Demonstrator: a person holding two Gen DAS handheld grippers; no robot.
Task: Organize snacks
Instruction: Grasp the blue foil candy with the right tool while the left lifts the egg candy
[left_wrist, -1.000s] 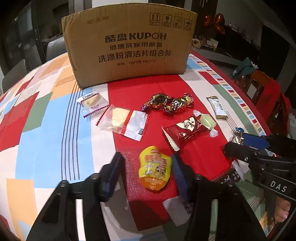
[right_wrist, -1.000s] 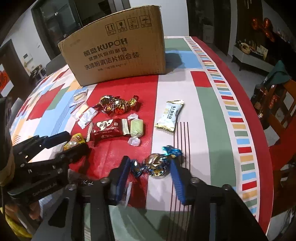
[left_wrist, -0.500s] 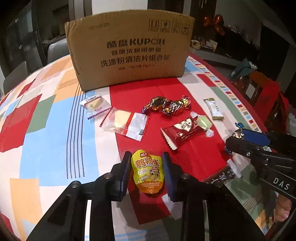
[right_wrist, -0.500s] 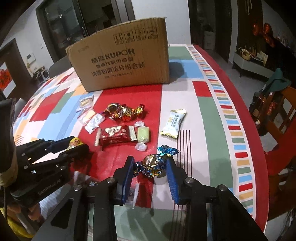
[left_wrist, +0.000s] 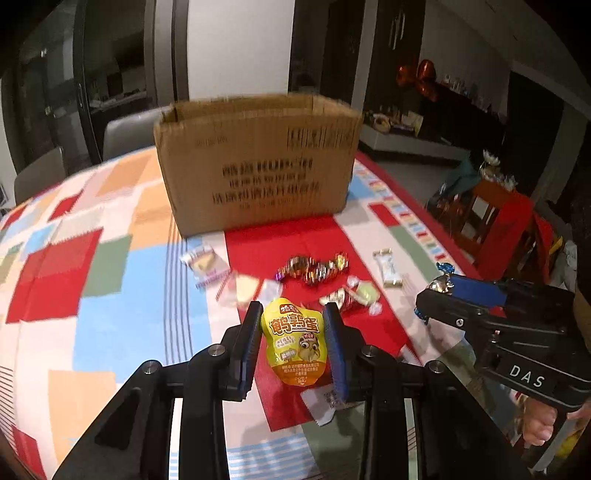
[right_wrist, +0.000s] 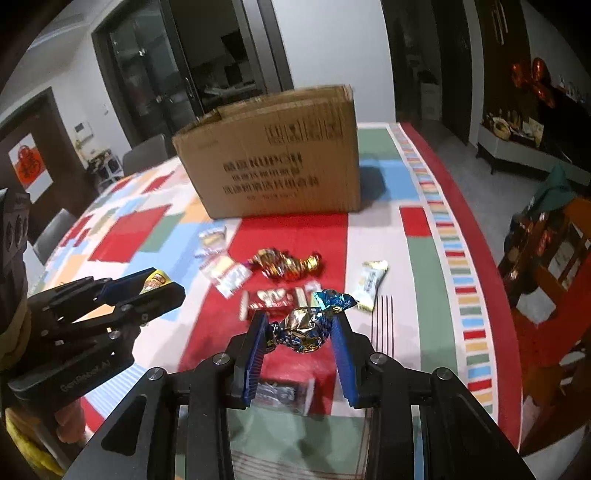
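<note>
Patchwork tablecloth (left_wrist: 92, 295) below: left gripper (left_wrist: 293, 332) clamps the light, crinkly yellow pouch (left_wrist: 295, 341) mid-body; right gripper (right_wrist: 301, 334) pinches a slippery foil candy (right_wrist: 304, 328) across its bulge.

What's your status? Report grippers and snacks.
Left gripper shut on yellow pouch. Right gripper shut on blue candy. Both lifted. Path to box open.

Cardboard box (left_wrist: 258, 162) print blurred, unreadable
</note>
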